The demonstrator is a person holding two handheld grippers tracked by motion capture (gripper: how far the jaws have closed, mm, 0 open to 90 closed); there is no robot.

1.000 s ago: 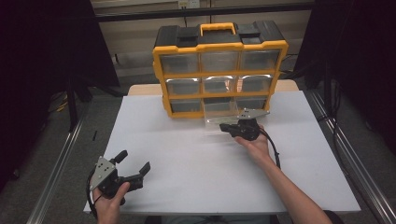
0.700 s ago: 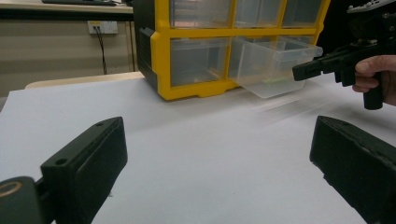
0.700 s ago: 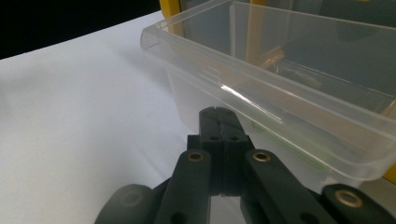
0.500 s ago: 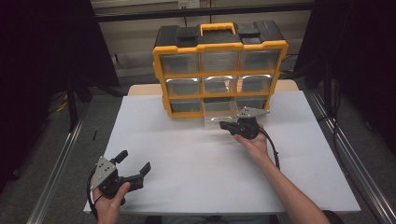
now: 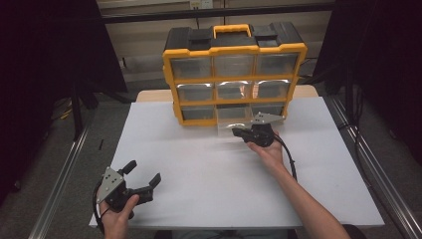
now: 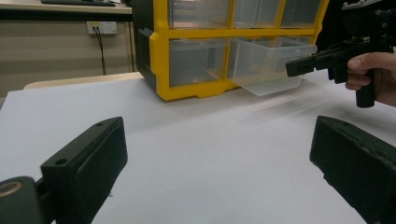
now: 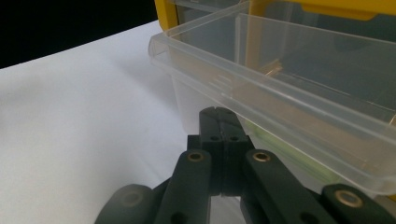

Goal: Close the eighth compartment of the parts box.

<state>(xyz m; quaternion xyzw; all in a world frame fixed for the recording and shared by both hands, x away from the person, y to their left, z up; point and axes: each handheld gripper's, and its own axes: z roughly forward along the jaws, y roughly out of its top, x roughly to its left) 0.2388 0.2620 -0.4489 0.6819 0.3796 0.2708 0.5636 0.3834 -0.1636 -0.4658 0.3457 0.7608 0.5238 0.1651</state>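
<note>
The high view looks forward and down from above the person's side, taking in the whole white tabletop and the yellow cabinet at its far edge. The left tool's camera sits low near the front corner, looking level across the tabletop toward the cabinet and the right tool. The right tool's camera is close up against the pulled-out clear drawer. All three views share that drawer.

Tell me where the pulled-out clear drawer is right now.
The clear drawer juts from the bottom row of the yellow organizer, middle column, at the table's far side. The shut right gripper sits at its front, under the rim.
</note>
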